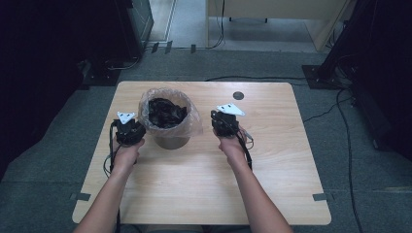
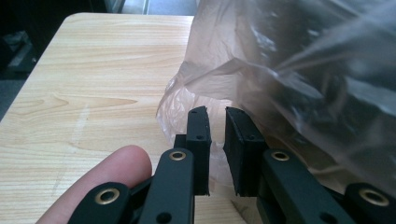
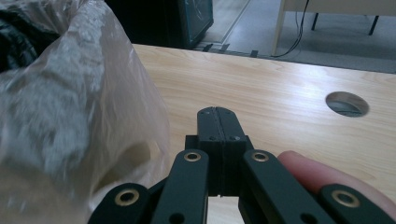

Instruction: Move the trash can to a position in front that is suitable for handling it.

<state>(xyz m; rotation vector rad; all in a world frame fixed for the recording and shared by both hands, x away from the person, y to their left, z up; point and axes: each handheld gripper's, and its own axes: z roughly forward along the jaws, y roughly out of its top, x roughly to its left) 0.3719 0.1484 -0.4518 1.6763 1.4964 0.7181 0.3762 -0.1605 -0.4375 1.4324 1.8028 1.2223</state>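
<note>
Two grippers flank a small bin lined with a clear plastic bag that stands left of centre on the wooden bench in the high view. The bag's rim flares out wider than the bin, and dark crumpled stuff lies inside it.

The left gripper sits at the bin's left side in the high view, just beside the bag, with the person's left hand behind it toward the bottom of the frame. In the left gripper view its jaws rise from the bottom centre with a narrow gap between them, nearly closed; the bag's film fills the right half of the frame, and a fold of it lies right behind the jaw tips. Whether any film is pinched between the pads I cannot tell. A fingertip shows at the lower left of that frame.

The right gripper is right of the bin in the high view, near the bag's edge but apart from it, held by the right hand. In the right gripper view its jaws are clenched flat together with nothing between them; the bag bulges at the left of the frame and a round hole in the bench top shows at the right.
</note>
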